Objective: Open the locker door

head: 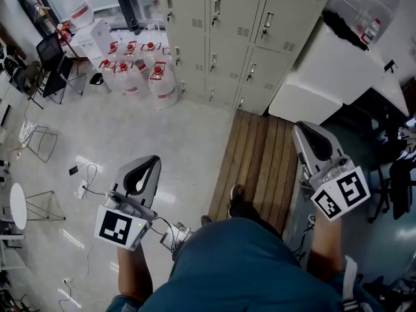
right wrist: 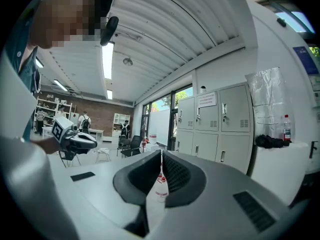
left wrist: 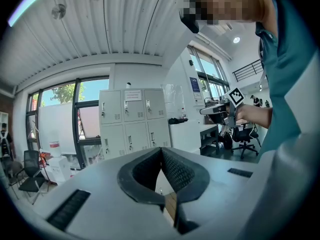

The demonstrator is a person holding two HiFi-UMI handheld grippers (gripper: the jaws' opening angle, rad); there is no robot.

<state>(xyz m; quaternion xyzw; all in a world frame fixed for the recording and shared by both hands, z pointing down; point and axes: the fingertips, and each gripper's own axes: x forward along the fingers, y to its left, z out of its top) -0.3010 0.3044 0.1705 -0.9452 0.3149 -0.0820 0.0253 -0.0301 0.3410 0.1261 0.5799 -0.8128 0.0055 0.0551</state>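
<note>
Left gripper (head: 153, 162): jaws are pressing together with nothing between them; it is hanging at 7 o'clock in the head view.
Right gripper (head: 303, 130): jaws are meeting at the tips, empty; it is sitting at 4 o'clock.
Lockers (head: 227, 31): standing at 12 o'clock, doors showing closed, well apart from both grippers.
Water jugs (head: 140, 73): clustering at 10 o'clock, beside the lockers.
Wooden slats (head: 257, 164): lying underfoot.

You face one locker bank (head: 227, 44) with three columns of doors (head: 281, 18), about seven red-capped water jugs (head: 162, 86), one wooden platform (head: 260, 161), one black office chair (head: 53, 49), one round white stool (head: 18, 207), three distant people (right wrist: 85, 121).
</note>
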